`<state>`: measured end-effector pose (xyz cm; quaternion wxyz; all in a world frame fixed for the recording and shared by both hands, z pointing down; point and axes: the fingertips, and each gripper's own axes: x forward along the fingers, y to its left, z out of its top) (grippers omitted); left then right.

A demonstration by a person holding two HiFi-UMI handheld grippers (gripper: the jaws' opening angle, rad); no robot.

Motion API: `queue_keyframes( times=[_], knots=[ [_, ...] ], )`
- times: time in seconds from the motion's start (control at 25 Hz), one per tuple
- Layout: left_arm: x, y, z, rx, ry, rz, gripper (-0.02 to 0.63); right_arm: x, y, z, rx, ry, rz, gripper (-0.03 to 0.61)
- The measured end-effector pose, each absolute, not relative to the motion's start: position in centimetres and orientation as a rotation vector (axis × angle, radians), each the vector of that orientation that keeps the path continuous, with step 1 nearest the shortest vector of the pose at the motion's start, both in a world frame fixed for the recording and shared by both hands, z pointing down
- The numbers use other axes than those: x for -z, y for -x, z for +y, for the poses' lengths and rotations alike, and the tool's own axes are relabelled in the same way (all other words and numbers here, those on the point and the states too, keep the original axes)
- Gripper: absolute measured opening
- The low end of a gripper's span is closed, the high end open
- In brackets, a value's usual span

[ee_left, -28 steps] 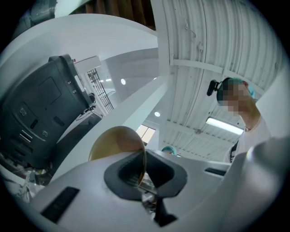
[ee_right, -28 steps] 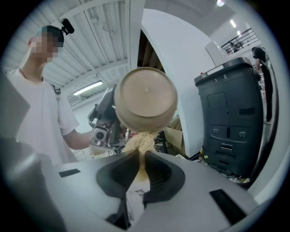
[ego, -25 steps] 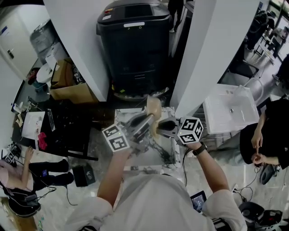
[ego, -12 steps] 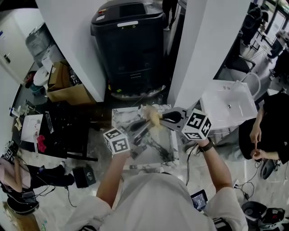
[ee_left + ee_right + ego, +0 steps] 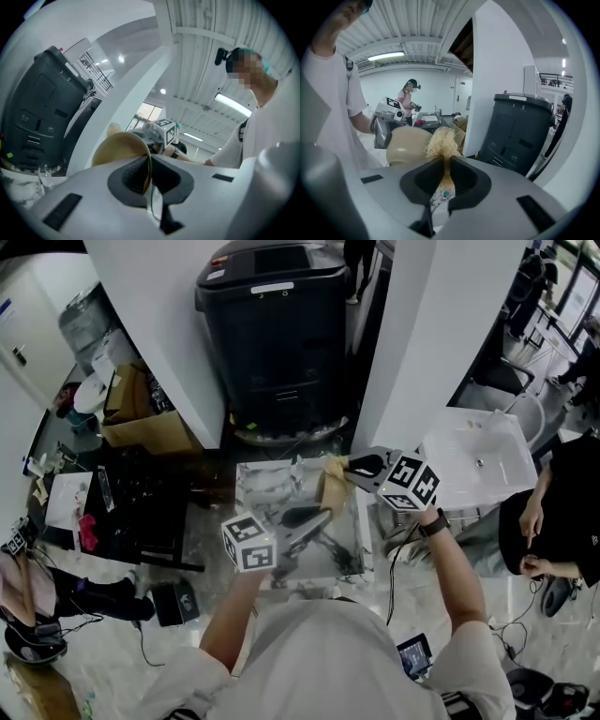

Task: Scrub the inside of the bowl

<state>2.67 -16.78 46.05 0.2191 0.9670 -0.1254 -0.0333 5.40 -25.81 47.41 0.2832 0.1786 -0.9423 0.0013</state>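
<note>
A beige bowl [image 5: 331, 495] is held on edge above the marbled tabletop [image 5: 272, 486]. My left gripper [image 5: 322, 515] is shut on its rim, and in the left gripper view the thin rim [image 5: 123, 146] sits clamped between the jaws [image 5: 148, 174]. My right gripper [image 5: 350, 465] is shut on a straw-coloured fibrous scrubber [image 5: 442, 140], whose tuft sticks out past the jaws [image 5: 444, 177]. From the right gripper view the bowl's outside [image 5: 406, 146] lies just left of the tuft. Whether scrubber and bowl touch is unclear.
A large black bin [image 5: 277, 334] stands behind the table between two white pillars. A white basin [image 5: 478, 465] is at the right, with a person in black [image 5: 553, 512] beside it. A cardboard box [image 5: 141, 423] and clutter lie on the floor at left.
My right gripper has drawn back up and to the right with the scrubber. The left gripper has shifted slightly down and towards me with the bowl.
</note>
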Motion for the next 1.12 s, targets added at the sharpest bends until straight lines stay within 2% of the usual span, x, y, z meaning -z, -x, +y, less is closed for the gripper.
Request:
queue_keyframes(
  times=[0.32,0.48,0.72,1.12],
  knots=[
    [-41.2,-0.5,-17.8,0.496,-2.51,-0.281,0.02,-50.6,-4.0,-24.1,-0.233,-0.365,-2.685,0.046],
    [-40.5,0.7,-19.8,0.571,-2.488,-0.39,0.02,-51.2,-2.5,-21.5,-0.245,-0.303,-2.694,0.046],
    [-43.0,1.8,-22.7,0.446,-2.522,-0.553,0.02,-47.8,-1.9,-19.2,-0.161,-0.287,-2.751,0.046],
    [-46.9,-2.0,-19.3,0.167,-2.639,-0.442,0.02,-44.8,-5.4,-22.6,0.033,-0.499,-2.6,0.046]
  ],
)
